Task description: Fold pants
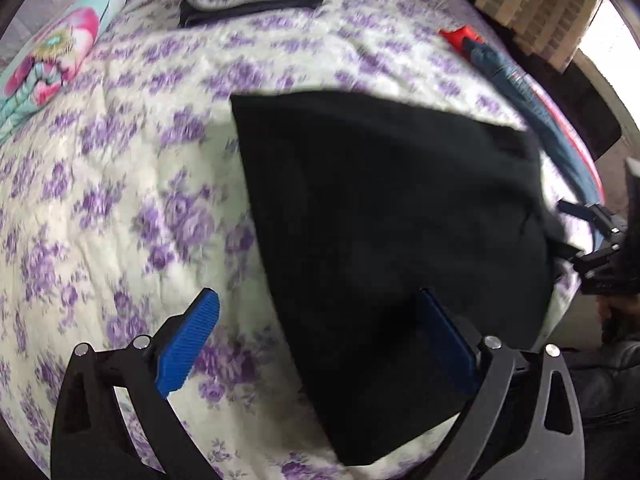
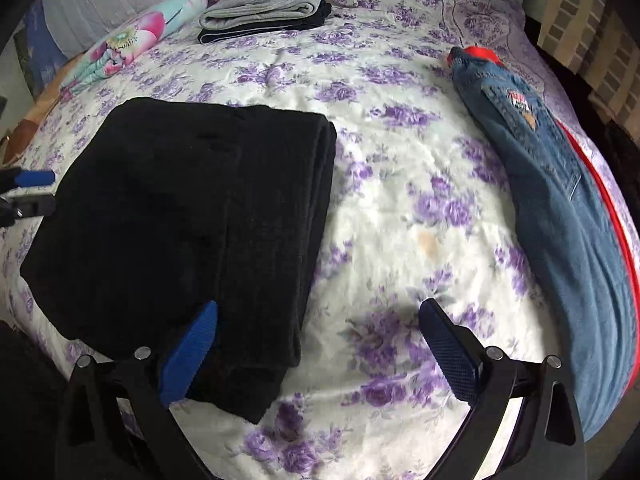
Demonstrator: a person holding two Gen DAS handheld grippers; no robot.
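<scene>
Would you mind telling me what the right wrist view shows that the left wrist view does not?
Only the right wrist view shows the layered folded edge of the black pants and the patch on the jeans. Only the left wrist view shows the right gripper at the pants' far side. Both show the floral bedspread, the grey and dark folded stack and the flowered pillow.
</scene>
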